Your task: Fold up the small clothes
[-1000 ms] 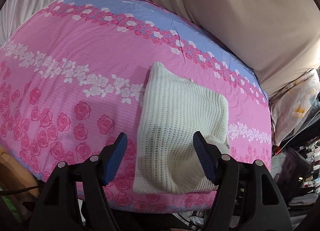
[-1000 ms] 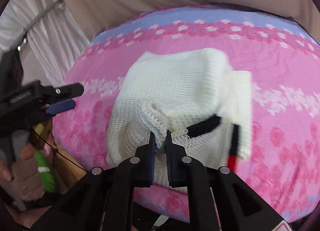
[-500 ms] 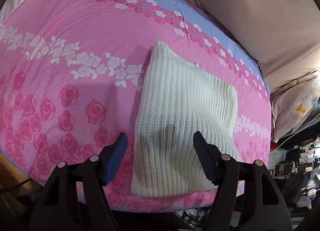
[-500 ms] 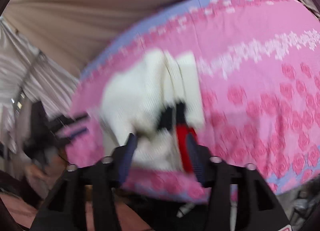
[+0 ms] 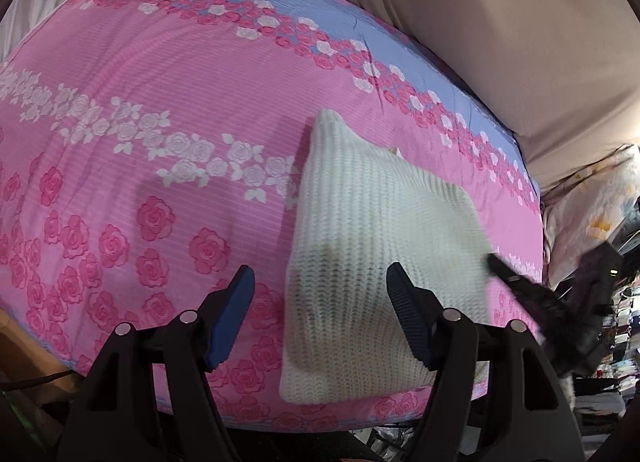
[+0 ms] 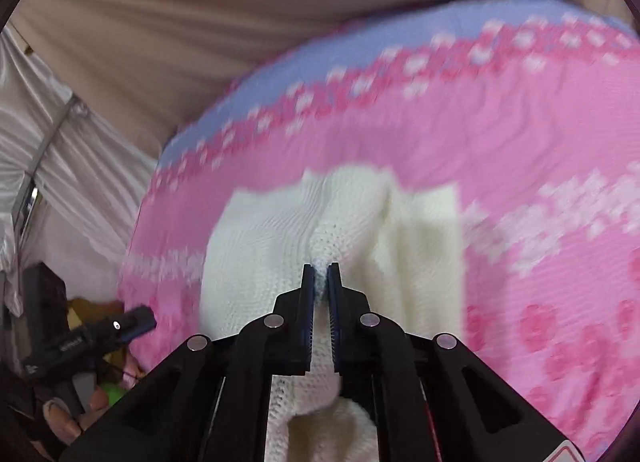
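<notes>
A cream knitted garment (image 5: 372, 246) lies folded on the pink rose-patterned bedspread (image 5: 160, 150) near the bed's front edge. My left gripper (image 5: 320, 314) is open and empty, hovering just above the garment's near left part. In the right wrist view my right gripper (image 6: 321, 274) is shut on a pinched fold of the same cream knit (image 6: 348, 222) and lifts it slightly. The right gripper also shows in the left wrist view (image 5: 532, 294) as a blurred dark shape at the garment's right edge.
A beige curtain (image 5: 500, 34) hangs behind the bed. A patterned pillow (image 5: 592, 214) and clutter lie to the right. White drapes (image 6: 60, 150) stand at the left of the right wrist view, where the left gripper (image 6: 120, 326) shows beside the bed.
My right gripper opened half a second ago, then shut again on a fold of the knit. The left gripper stayed open and shifted slightly over the garment.
</notes>
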Demonstrator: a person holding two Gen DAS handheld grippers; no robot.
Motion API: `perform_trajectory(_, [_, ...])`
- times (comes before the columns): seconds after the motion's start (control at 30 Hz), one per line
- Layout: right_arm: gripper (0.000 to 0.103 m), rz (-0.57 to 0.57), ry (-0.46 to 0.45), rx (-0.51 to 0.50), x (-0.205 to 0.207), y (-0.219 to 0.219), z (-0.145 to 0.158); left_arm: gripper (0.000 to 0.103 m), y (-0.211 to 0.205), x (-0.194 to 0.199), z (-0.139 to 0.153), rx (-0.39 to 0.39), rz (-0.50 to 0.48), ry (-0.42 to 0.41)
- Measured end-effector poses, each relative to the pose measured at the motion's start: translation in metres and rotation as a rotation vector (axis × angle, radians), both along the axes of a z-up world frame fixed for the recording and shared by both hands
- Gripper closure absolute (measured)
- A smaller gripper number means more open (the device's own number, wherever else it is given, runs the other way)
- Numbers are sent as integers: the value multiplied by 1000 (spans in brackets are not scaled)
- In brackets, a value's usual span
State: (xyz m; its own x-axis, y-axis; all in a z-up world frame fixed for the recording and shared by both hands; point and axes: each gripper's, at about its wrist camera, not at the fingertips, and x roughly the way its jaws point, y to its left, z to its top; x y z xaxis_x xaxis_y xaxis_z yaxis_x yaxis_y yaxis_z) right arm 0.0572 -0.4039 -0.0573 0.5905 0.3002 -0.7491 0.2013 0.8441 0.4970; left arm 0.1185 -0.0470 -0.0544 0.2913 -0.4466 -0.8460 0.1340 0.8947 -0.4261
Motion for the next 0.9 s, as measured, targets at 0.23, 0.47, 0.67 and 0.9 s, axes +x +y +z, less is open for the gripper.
perform_trajectory(0.23, [93, -69, 188, 49, -24, -37, -46, 37, -1, 0, -16, -15, -2, 59])
perform_trajectory(0.47, [32, -25, 83, 100, -18, 7, -24, 37, -17, 6, -24, -8, -31, 79])
perform_trajectory(0.67, [88, 19, 23, 92, 0, 18, -8, 37, -23, 10, -9, -14, -50, 43])
perform_trajectory(0.9, [79, 21, 214, -53, -11, -13, -60, 35, -23, 11, -25, -43, -43, 86])
